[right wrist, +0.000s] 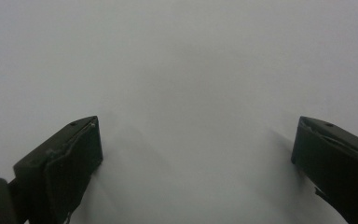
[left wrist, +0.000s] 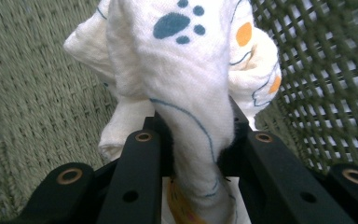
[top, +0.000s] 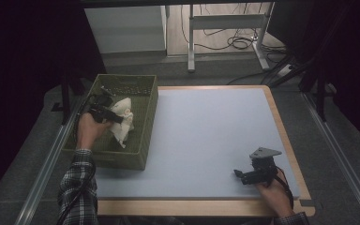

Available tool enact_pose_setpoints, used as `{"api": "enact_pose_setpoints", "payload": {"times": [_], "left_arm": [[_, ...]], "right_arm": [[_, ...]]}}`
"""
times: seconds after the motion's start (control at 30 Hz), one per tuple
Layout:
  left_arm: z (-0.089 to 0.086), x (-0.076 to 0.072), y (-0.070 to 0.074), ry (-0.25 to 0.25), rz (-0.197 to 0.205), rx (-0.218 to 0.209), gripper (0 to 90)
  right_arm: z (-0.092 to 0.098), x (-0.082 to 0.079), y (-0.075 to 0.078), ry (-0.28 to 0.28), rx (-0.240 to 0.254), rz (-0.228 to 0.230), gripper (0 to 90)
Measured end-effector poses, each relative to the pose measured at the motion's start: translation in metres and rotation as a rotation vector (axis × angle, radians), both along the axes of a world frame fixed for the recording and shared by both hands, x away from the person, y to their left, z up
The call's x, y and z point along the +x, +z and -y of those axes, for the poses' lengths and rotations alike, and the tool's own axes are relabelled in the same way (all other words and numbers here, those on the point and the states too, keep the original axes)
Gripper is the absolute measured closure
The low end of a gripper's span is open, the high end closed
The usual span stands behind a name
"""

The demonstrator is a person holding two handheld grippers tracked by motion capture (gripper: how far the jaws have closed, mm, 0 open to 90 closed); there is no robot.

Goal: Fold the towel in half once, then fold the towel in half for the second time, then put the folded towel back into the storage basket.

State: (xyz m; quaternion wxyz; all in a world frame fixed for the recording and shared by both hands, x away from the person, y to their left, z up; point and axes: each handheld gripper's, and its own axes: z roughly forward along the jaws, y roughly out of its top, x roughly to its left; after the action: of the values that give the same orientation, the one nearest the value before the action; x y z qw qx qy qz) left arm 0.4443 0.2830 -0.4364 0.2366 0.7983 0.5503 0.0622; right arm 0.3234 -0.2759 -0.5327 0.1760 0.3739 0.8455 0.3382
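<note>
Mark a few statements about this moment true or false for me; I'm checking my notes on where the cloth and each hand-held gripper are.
1. The left hand-held gripper is shut on the white cloth. True.
2. The cloth lies flat on the blue mat. False: it is held over the green basket, bunched up.
3. The right hand-held gripper has its jaws apart with nothing between them. True.
4. The right hand-held gripper is inside the basket. False: it is over the blue mat, near the table's front right corner.
5. The cloth is plain white. False: it carries a blue paw print and orange spots.
</note>
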Motion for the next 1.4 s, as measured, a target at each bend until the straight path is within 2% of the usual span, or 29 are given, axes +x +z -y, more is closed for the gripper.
{"api": "enact_pose_setpoints", "payload": {"times": [0.2,0.5,0.6,0.87,1.0,1.2,1.4], "left_arm": [[0.003,-0.007,0.015,-0.025,0.054,-0.008,74.6],[0.008,-0.017,0.036,-0.039,0.13,-0.011,74.6],[0.009,-0.02,0.042,-0.046,0.156,-0.028,74.6],[0.012,-0.029,0.057,-0.059,0.208,-0.027,74.6],[0.013,-0.034,0.065,-0.059,0.245,-0.04,74.6],[0.014,-0.041,0.074,-0.069,0.278,-0.05,74.5],[0.016,-0.047,0.083,-0.083,0.302,-0.081,74.4]], "right_arm": [[0.0,0.0,0.0,0.0,-0.001,0.0,1.7],[0.0,0.0,0.0,0.0,0.0,0.0,1.7],[0.0,0.0,0.0,0.0,0.0,0.0,1.7],[0.0,0.0,0.0,0.0,-0.001,0.0,1.7],[0.0,0.0,0.0,0.0,0.0,0.0,1.7],[0.0,0.0,0.0,0.0,0.0,0.0,1.7],[0.0,0.0,0.0,0.0,0.0,0.0,1.7]]}}
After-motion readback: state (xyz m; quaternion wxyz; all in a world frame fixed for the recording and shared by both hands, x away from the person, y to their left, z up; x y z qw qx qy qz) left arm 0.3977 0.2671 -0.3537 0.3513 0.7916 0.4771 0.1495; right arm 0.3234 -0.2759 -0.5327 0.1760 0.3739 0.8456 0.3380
